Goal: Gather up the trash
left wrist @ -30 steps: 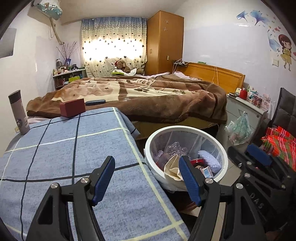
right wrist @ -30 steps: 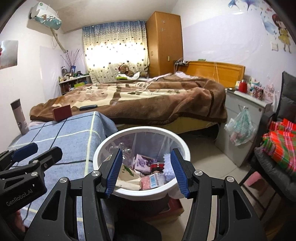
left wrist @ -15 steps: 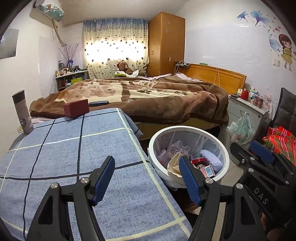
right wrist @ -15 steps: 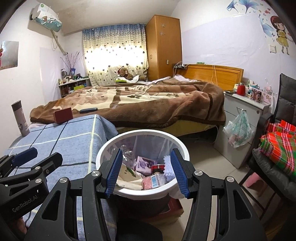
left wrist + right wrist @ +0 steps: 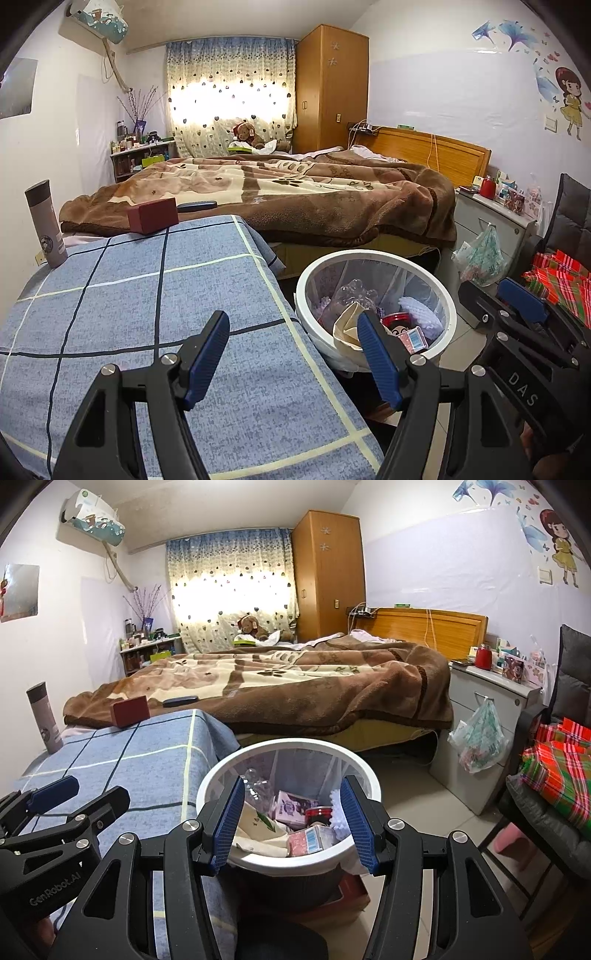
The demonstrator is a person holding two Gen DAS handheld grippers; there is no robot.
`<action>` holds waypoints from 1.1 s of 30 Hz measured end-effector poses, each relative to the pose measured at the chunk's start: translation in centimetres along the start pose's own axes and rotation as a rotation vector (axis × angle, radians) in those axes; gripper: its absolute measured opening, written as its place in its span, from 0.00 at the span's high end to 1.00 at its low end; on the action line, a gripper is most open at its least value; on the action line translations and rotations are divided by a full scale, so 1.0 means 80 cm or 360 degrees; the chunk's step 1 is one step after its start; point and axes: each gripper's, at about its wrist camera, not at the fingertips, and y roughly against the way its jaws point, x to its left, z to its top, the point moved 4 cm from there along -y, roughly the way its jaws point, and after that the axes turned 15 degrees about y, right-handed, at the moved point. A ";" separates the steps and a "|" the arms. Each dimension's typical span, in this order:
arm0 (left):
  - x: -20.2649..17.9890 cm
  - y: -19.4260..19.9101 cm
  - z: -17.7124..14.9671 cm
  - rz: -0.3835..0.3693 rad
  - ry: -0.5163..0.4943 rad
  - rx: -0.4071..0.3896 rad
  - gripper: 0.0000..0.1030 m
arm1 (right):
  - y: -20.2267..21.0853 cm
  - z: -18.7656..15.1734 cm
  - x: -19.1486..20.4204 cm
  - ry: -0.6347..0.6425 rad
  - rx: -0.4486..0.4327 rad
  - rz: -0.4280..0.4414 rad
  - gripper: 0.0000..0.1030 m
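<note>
The left hand-held gripper (image 5: 293, 354) hangs released and empty over the blue checked surface (image 5: 155, 295). The right hand-held gripper (image 5: 291, 821), also released and empty, hovers above the white bin (image 5: 288, 862) beside that surface. The trash (image 5: 295, 823), boxes, paper and a plastic bottle, lies inside the bin.

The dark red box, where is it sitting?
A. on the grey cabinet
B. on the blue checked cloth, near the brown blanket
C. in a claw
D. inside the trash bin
B: the red box rests at the far edge of the blue checked cloth, right by the brown blanket, with no claw touching it.
</note>
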 end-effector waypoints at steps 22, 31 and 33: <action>0.006 0.007 0.000 0.0005 0.0009 -0.0004 0.29 | 0.002 0.001 0.005 0.0008 -0.0009 -0.0007 0.46; 0.007 0.010 0.000 -0.0013 0.0018 0.0004 0.29 | 0.003 0.001 0.006 0.0007 -0.0011 -0.0006 0.46; 0.007 0.011 0.000 0.0007 0.0000 -0.0006 0.29 | 0.003 0.002 0.006 0.0008 -0.0014 -0.0007 0.46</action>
